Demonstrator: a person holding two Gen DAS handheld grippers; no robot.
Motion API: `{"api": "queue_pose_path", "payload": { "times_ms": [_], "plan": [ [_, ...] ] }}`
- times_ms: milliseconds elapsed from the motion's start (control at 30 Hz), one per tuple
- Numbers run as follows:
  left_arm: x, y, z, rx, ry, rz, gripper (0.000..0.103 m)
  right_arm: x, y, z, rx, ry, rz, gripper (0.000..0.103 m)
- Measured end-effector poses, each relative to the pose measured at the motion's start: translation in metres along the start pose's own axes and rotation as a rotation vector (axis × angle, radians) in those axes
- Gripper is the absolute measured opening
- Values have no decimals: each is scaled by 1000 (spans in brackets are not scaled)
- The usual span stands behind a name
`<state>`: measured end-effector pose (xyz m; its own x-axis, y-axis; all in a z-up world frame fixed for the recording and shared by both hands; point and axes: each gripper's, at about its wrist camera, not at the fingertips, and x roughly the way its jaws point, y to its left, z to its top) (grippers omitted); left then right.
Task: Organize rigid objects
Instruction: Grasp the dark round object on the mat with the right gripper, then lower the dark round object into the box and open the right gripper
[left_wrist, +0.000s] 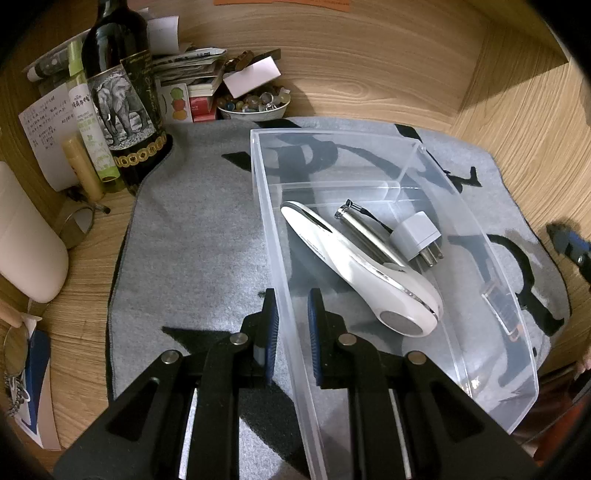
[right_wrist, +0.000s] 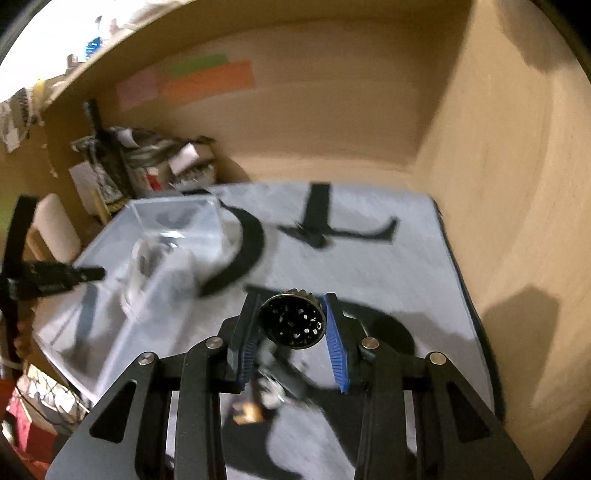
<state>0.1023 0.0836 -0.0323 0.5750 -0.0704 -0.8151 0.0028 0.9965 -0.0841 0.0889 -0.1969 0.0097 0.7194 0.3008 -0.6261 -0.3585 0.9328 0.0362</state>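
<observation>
Wooden desk alcove, grey mat (left_wrist: 192, 236) with black lettering. My right gripper (right_wrist: 291, 334) has its 2 blue pads pressed on a dark round perforated piece (right_wrist: 293, 320), lifted off the mat; the clear bin (right_wrist: 147, 251) sits off to the fingers' left. My left gripper (left_wrist: 291, 332) is pinched on the bin's near wall, steadying it. I'd carry the piece level and release low inside, clear of the white handheld device (left_wrist: 354, 266), metal cylinder (left_wrist: 365, 232) and plug adapter (left_wrist: 417, 236). Wine bottle (left_wrist: 122, 92) shows an elephant; its writing is unreadable.

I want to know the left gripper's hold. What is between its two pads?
In the left wrist view, the left gripper is shut on the side wall of the clear plastic box; nothing else lies between the pads.
</observation>
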Motion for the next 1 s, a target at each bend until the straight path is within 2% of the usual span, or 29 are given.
{"api": "queue_pose_path", "payload": {
  "times_ms": [233,433,700,1000],
  "plan": [
    [0,0,0,-2,0,-1,14,12,39,25,-70,-52,98,31],
    [0,-2,0,-2,-1,-2,14,29,73,37,-130,-42,170,31],
    [0,-2,0,-2,-2,-2,14,63,104,35,-189,51,231,31],
    [0,-3,1,1,-4,-6,14,99,125,29,-278,179,220,31]
  ]
}}
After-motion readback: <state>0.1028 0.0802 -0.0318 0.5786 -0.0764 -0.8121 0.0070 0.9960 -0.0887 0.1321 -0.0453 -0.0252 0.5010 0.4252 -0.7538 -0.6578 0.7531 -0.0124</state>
